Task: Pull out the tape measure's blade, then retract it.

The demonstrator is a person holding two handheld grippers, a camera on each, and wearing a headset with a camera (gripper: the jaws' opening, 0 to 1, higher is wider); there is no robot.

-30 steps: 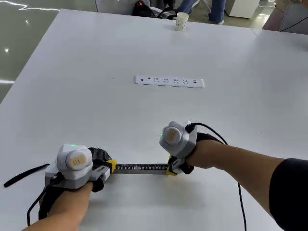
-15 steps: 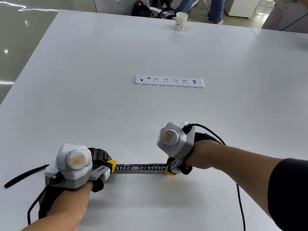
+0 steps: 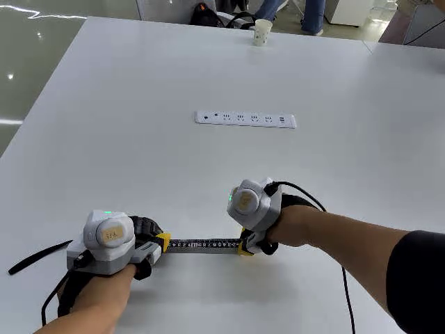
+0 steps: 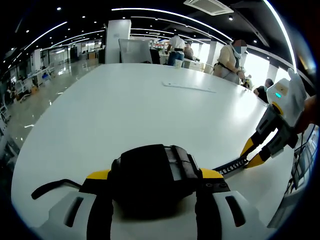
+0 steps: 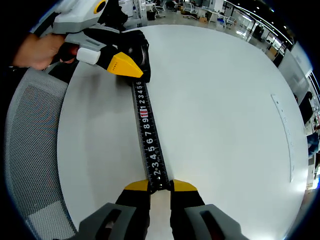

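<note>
Since the blade (image 3: pixel 201 243) is out of the tape measure case (image 3: pixel 144 226) and lies flat on the white table (image 3: pixel 208 174), the first half of the job looks at least partly done. The pull-out has been made, but only a short bit of blade shows between the two grippers.

The left gripper (image 3: pixel 158 245) is closed on the black case and holds it down near the front edge of the table. In the left gripper view the case (image 4: pixel 152 177) sits snug between the two yellow-tipped jaws. The blade (image 4: pixel 230 169) runs off to the right, to where the right gripper (image 4: pixel 252 152) has it.

The right gripper (image 3: pixel 245 247) is squeezed thin on the very end of the blade. In the right gripper view its jaws are almost together — the blade (image 5: pixel 148 135) goes straight from them up to the case (image 5: pixel 135 47), with its numbers facing up.

What is left, I think, is the second half: letting the blade slide back into the case. I cannot tell if the person means to pull more out first.

A power strip (image 3: pixel 245 118) lies in the middle of the table and a paper cup (image 3: pixel 262 30) stands at the far edge — both well apart from the work.
</note>
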